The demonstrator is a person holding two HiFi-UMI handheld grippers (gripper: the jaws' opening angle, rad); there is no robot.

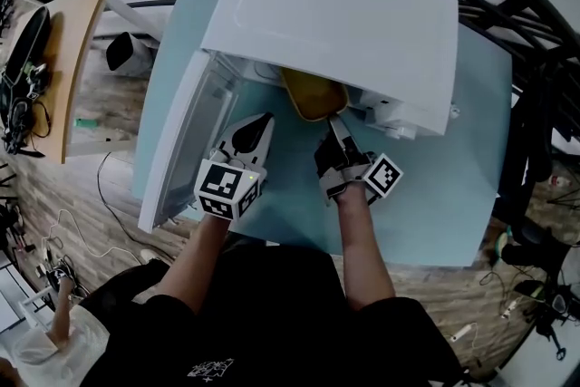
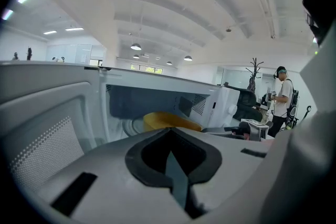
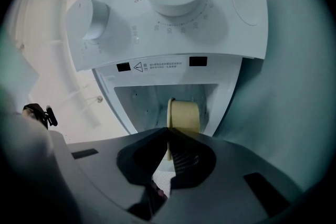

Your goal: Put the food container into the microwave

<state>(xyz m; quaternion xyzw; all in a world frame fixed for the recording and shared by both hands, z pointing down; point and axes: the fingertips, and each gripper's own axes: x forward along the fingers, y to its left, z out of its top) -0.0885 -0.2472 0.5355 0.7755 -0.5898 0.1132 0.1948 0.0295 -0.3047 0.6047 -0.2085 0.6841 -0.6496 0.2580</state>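
Yellow container [image 1: 313,95] sits half inside the microwave [image 1: 335,14], straight ahead of your right gripper [image 1: 333,126], its jaws pinching the near rim; your left gripper [image 1: 262,120] waits beside, jaws together, empty.

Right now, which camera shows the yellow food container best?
The head view: the food container shows from above, partly inside the microwave, the right gripper on its rim. The right gripper view shows it edge-on; the left gripper view, only a yellow sliver in the cavity.

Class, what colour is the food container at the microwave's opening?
Yellow; the food container shows best in the head view.
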